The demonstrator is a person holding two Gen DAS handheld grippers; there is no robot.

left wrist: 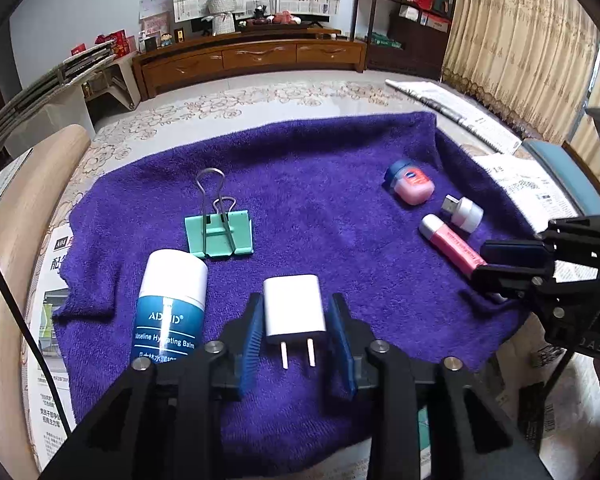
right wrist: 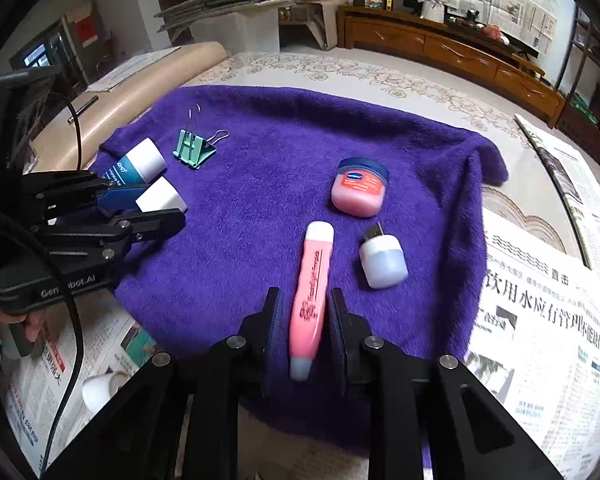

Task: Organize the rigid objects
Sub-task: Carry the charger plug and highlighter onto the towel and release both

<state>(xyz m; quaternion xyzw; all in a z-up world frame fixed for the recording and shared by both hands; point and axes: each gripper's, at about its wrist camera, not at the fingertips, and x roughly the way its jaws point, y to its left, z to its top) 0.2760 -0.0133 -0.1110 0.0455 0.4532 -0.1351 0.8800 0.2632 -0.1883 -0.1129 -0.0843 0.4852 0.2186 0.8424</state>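
The left gripper [left wrist: 294, 344] stands with its blue pads [left wrist: 250, 340] on either side of a white plug adapter [left wrist: 293, 309], a sliver of purple showing on each side: parted, nothing clamped. The adapter lies flat on the purple towel [left wrist: 300, 184], prongs pointing toward the camera. The right gripper [right wrist: 305, 328] brackets the lower half of a pink highlighter pen [right wrist: 311, 296], which lies on the same towel with its white cap away from the camera; its pads sit very close to the barrel, and whether they press on it cannot be told, though the pen rests on the cloth, not lifted.

Just beside the adapter lies a blue-and-white balm tube [left wrist: 170, 304], and beyond it a mint-green binder clip [left wrist: 219, 234]. Near the pen are a small pink jar with a blue lid [right wrist: 359, 192] and a white USB night light [right wrist: 382, 258]. Newspaper [right wrist: 540, 312] covers the table around the towel. A hand [right wrist: 4, 320] grips the left tool's handle.

Both objects appear freshly placed among like neighbours, so the step looks like release. Doing it well likely means spreading each pair of pads fully before drawing straight back along the fingers, so that neither adapter nor pen drags on the nap or nudges the tube or night light.
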